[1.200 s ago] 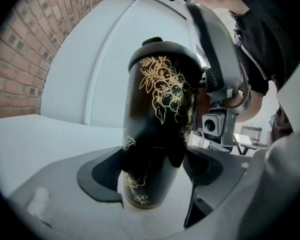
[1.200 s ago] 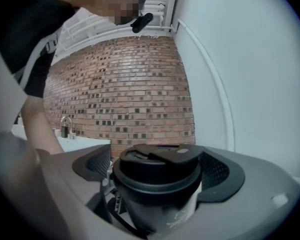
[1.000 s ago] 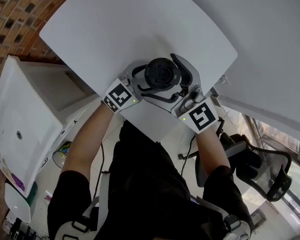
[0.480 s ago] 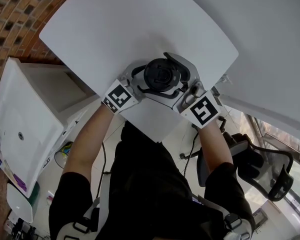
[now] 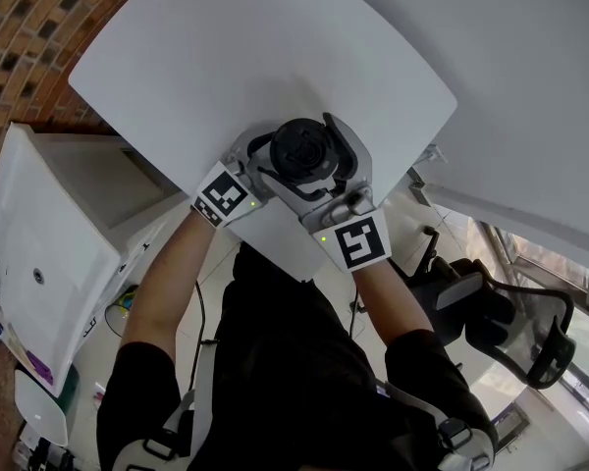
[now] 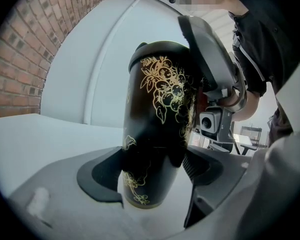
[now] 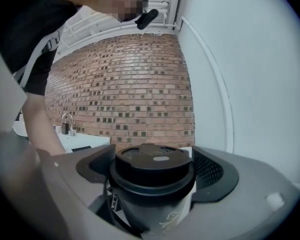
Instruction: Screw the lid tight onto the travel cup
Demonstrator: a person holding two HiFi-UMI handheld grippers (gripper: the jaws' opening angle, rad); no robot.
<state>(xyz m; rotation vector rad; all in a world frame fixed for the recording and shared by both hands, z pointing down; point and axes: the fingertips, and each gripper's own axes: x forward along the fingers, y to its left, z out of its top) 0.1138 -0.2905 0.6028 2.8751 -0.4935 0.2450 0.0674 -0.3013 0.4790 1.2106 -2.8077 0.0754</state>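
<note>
Since one second ago, the right gripper (image 7: 152,171) has swung round the cup from the person's right side toward the person's front, and the cup has shifted slightly left.

1. Position: the black travel cup (image 6: 160,114), printed with a gold floral pattern, stands upright near the edge of the white rounded worktop (image 5: 226,57). Its long axis is vertical.
2. Left gripper (image 6: 150,171): jaws clamped on the lower cup body, both pads touching it.
3. Right gripper: jaws wide and closing, level with the black round plastic lid (image 5: 301,147), which sits between them on the cup mouth. A sliver of light remains at one pad, so the grip looks incomplete.
4. Governing relation: the lid lies centred between the right jaws, directly above the left jaws. Tightening will probably require turning about the vertical axis.
</note>
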